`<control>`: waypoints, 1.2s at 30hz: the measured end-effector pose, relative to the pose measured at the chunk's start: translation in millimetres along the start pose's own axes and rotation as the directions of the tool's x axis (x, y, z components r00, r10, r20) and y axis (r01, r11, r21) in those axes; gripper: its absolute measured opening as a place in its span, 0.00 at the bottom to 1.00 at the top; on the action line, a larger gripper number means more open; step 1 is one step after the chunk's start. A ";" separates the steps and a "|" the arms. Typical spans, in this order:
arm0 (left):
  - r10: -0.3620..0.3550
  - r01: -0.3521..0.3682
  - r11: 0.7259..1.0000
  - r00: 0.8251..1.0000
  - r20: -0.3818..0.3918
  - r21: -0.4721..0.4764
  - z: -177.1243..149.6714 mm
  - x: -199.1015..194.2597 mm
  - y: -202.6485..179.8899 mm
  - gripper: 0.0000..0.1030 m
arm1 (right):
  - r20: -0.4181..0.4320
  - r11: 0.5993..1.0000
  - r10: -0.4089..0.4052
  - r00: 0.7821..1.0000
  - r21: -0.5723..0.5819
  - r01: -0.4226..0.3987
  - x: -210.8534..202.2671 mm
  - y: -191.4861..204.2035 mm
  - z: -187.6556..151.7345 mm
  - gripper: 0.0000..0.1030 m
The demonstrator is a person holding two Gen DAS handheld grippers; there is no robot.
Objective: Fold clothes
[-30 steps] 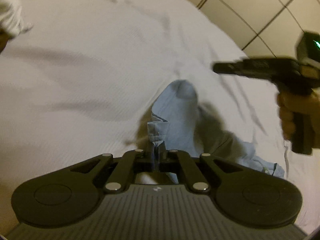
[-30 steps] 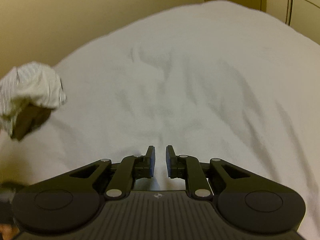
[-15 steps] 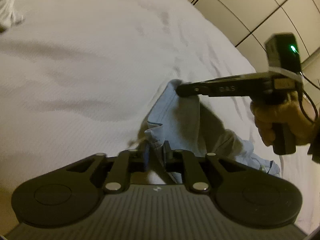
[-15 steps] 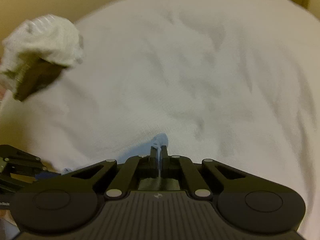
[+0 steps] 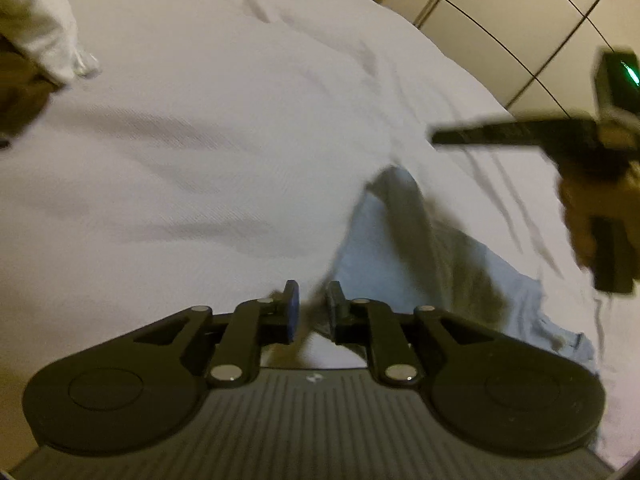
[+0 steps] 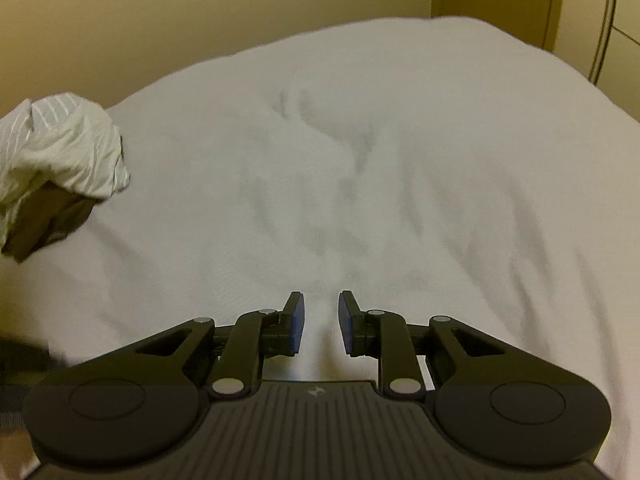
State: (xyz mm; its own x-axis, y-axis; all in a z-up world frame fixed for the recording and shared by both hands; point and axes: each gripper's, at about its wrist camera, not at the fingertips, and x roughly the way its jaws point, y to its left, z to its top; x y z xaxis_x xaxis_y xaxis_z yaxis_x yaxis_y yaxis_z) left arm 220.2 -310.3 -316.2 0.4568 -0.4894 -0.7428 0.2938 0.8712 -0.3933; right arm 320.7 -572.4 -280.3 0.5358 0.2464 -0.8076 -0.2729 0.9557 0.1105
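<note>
The blue shirt (image 5: 400,248) lies loose and bumpy on the white bed (image 5: 224,128), just past the left gripper (image 5: 312,306), whose fingers are spread with nothing in them. The right gripper (image 6: 321,322) is spread too, over bare sheet. The picture is blurry, but a grab now might catch the sheet or only one layer, and the fold would go crooked

Dim warm light: white bed (image 6: 400,160), beige wall (image 6: 160,20), panelled wardrobe doors (image 5: 520,20) w/ dark seams.

two grippers (image 5: 310,308) (image 6: 321,322), three garments (image 5: 400,248) (image 6: 68,148) (image 6: 44,224), one bed (image 6: 400,140)
</note>
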 end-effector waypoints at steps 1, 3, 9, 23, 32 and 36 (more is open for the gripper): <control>0.011 -0.011 1.000 1.000 0.011 -0.002 2.2 -2.7 1.9 0.12 | -0.006 1.000 0.003 1.000 0.018 -0.003 -3.8 0.4 -8.5 0.23; -0.003 0.002 1.000 0.999 0.037 0.031 8.4 -9.3 3.1 0.12 | -0.022 0.999 0.005 1.000 0.051 -0.004 -10.4 3.8 -26.3 0.23; -0.151 0.152 0.964 0.988 -0.022 0.220 18.7 7.4 -26.6 0.13 | -0.087 0.983 0.006 0.996 0.185 0.010 -26.6 20.3 -87.4 0.23; -0.094 0.132 0.852 0.991 -0.099 0.507 10.1 17.1 -97.2 0.14 | -0.247 0.741 -0.340 0.908 0.524 0.420 -197.2 -24.7 -268.9 0.39; -0.270 0.326 0.628 0.943 -0.196 0.707 -71.4 2.5 -256.4 0.24 | -0.289 0.524 -0.508 0.812 0.644 0.557 -295.9 -97.7 -388.2 0.58; -0.284 0.361 0.596 0.930 -0.232 0.717 -112.8 9.7 -311.8 0.26 | -0.250 0.488 -0.401 0.882 0.756 0.436 -300.4 -137.6 -433.7 0.58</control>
State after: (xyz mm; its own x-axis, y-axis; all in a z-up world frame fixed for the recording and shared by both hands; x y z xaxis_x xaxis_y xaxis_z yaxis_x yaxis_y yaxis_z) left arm 38.3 -582.4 -261.9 0.1469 -0.6942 -0.7046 0.9421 0.3152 -0.1141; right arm -149.3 -847.8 -304.2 0.3822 -0.2060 -0.9008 0.7044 0.6960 0.1397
